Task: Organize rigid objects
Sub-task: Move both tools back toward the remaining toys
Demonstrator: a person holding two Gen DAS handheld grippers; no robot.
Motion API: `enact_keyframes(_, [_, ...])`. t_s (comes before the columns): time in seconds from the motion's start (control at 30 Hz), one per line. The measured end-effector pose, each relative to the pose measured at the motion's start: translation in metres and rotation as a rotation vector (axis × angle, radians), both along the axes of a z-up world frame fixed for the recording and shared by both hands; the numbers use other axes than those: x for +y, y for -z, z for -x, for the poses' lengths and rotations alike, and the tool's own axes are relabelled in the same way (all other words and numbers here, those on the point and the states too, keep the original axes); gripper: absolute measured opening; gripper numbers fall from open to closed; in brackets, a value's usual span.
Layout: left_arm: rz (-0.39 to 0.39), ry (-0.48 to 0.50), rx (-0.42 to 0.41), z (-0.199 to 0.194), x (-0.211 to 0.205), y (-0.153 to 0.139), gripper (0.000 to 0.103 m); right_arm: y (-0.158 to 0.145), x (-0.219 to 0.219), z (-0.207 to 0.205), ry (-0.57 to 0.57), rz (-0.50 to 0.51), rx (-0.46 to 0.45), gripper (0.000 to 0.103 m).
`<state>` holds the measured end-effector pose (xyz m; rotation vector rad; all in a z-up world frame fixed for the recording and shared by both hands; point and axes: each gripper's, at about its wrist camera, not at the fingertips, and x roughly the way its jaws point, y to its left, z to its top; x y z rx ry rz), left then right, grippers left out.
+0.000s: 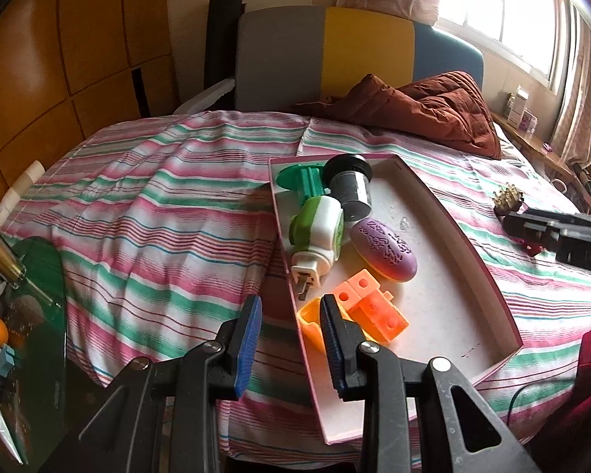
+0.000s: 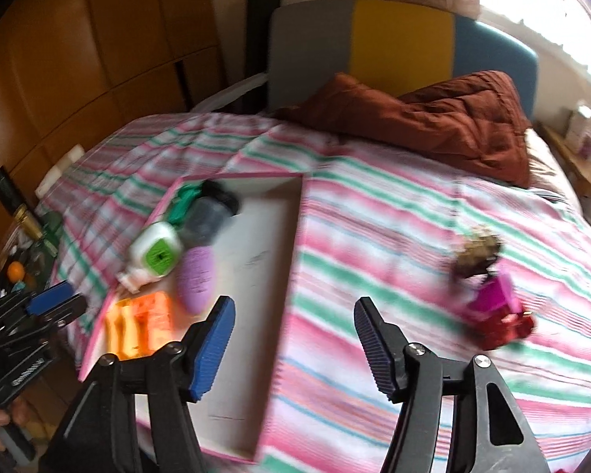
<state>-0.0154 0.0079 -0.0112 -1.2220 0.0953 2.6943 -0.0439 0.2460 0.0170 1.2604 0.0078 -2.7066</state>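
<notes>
Two loose pieces, a bristly brown-gold block (image 2: 478,250) and a magenta-red plastic toy (image 2: 500,311), lie on the striped bed (image 2: 374,236) outside our pink shallow tray (image 1: 472,244); light and stiff, we'd pinch their flat sides, left claw (image 1: 291,351) and right claw (image 2: 295,349) both apart, empty.

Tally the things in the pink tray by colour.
In the pink tray:
Orange: 2, block piece and cup-like piece
Green: 1, spool
Green and white: 1, plug device
Purple: 1, oval
Dark grey: 1, cylinder
Total: 6

One tray (image 1: 472,244), five objects inside, two outside.
</notes>
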Motion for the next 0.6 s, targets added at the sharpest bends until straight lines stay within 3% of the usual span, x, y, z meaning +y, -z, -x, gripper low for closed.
enact_keyframes(0.33, [0.018,0.065,0.002,0.003,0.026,-0.007,0.03,-0.013,0.12,0.009,0.312,-0.032,0.053,0.069])
enact_keyframes(0.6, [0.013,0.143,0.022,0.007,0.061,-0.018,0.03,0.006,0.219,-0.004,0.626,0.009,0.058,0.071])
